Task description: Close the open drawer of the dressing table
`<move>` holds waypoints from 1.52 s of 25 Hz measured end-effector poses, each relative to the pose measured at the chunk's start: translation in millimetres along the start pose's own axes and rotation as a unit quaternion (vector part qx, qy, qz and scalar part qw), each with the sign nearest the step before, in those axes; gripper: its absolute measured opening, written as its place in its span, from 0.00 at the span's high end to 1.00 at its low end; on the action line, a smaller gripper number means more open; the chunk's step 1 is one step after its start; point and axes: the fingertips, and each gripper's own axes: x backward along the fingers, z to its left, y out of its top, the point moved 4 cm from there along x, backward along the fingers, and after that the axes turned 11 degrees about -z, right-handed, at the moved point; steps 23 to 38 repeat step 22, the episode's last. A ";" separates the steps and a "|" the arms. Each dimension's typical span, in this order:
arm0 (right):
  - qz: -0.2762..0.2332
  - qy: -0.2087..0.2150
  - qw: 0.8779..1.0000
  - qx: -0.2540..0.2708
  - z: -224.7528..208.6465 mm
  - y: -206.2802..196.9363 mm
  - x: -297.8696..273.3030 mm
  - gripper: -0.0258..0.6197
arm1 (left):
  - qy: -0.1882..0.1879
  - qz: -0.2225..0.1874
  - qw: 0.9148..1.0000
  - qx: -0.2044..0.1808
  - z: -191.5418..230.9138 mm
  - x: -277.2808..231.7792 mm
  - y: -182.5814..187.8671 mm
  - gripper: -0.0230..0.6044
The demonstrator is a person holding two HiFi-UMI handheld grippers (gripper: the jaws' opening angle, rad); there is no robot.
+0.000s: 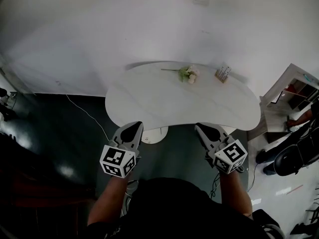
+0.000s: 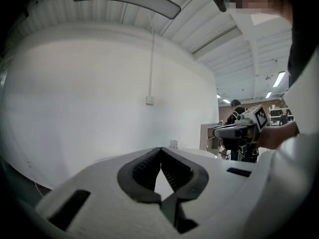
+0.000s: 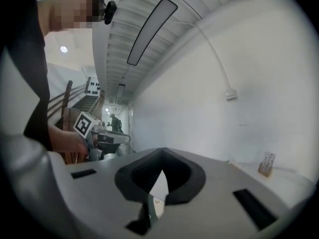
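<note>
Holding two grippers, left gripper (image 1: 134, 127) and right gripper (image 1: 200, 128), jaws pressed together empty, just off the near edge of one table (image 1: 149, 103), one flower sprig (image 1: 188, 73) and one holder (image 1: 223, 73) at its far edge, drawer not discernible.

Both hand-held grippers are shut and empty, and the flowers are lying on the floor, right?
Not quite: the head view shows the flowers lying on the white table, not the floor. The left hand-held gripper and right hand-held gripper are indeed shut and empty.
</note>
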 end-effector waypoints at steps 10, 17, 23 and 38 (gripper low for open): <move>0.002 0.017 1.000 0.011 26.8 -2.8 -15.6 0.96 | 0.044 -0.003 0.999 0.031 49.4 22.5 -7.0 0.95; 0.001 0.026 1.000 0.000 37.1 -9.8 -21.0 0.96 | 0.059 0.005 0.998 0.027 59.8 37.0 -17.0 0.95; 0.017 0.040 0.999 -0.004 53.9 -8.4 -30.6 0.96 | 0.055 0.008 0.998 0.024 61.6 40.0 -17.0 0.95; 0.017 0.040 0.999 -0.004 53.9 -8.4 -30.6 0.96 | 0.055 0.008 0.998 0.024 61.6 40.0 -17.0 0.95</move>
